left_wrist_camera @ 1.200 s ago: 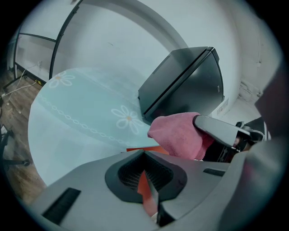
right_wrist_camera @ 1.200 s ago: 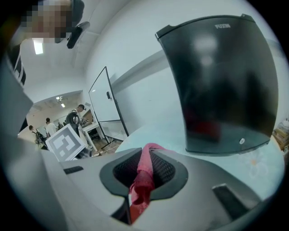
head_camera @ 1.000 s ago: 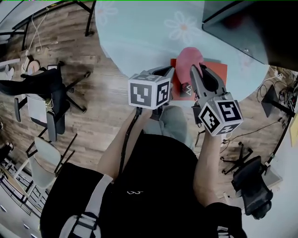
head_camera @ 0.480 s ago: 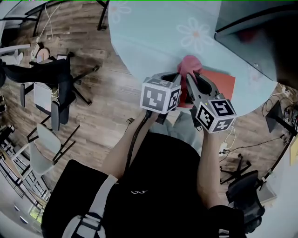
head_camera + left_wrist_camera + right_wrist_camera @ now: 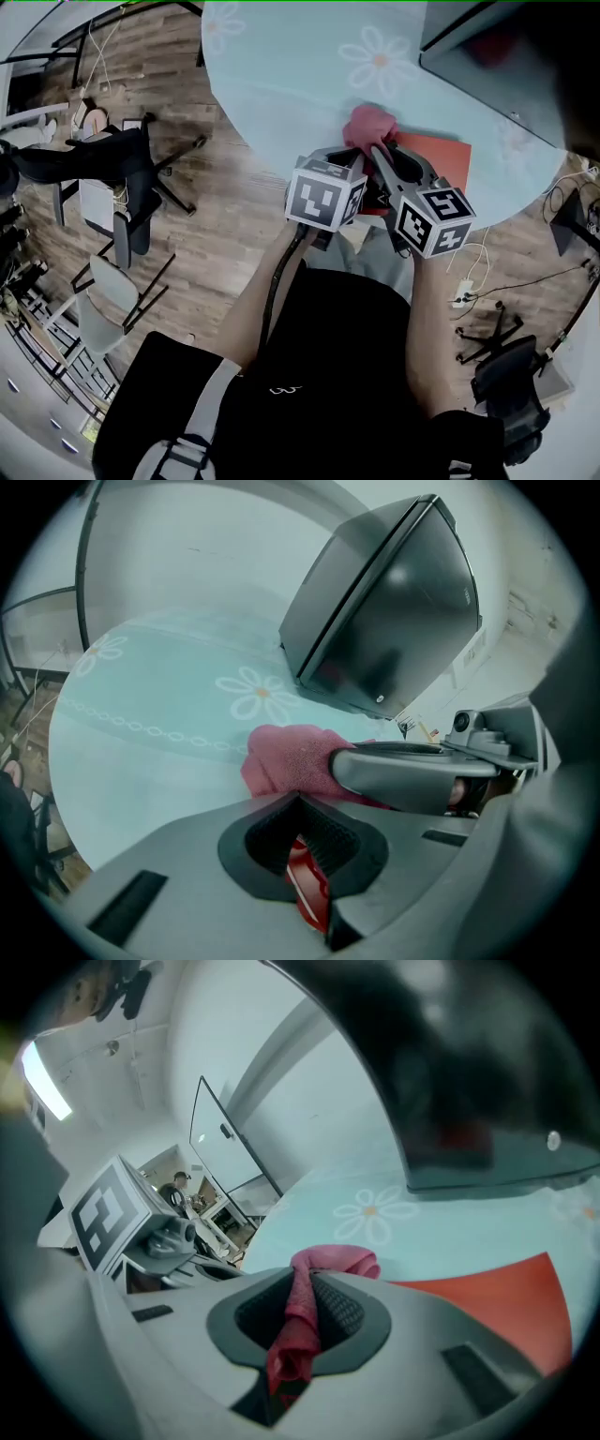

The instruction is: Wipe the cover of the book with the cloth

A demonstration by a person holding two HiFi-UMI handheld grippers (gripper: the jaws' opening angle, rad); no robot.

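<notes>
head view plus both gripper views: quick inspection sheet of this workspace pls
Surface: pale blue table with daisy print.
Job's things: red book flat by the near edge; pink cloth on its left end.
Clutter: dark box at the far right.
Grippers: left tongs shut on the book's edge; right tongs shut on the cloth.
Cables: lead along the left arm; floor cables at the right.
Surroundings: wood floor, chairs.

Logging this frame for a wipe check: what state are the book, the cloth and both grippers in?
Red flat book: closed, lying on the table.
Pink fluffy cloth: bunched, at the book's edge.
Left gripper: shut on the book's near edge.
Right gripper: shut on the cloth.
</notes>
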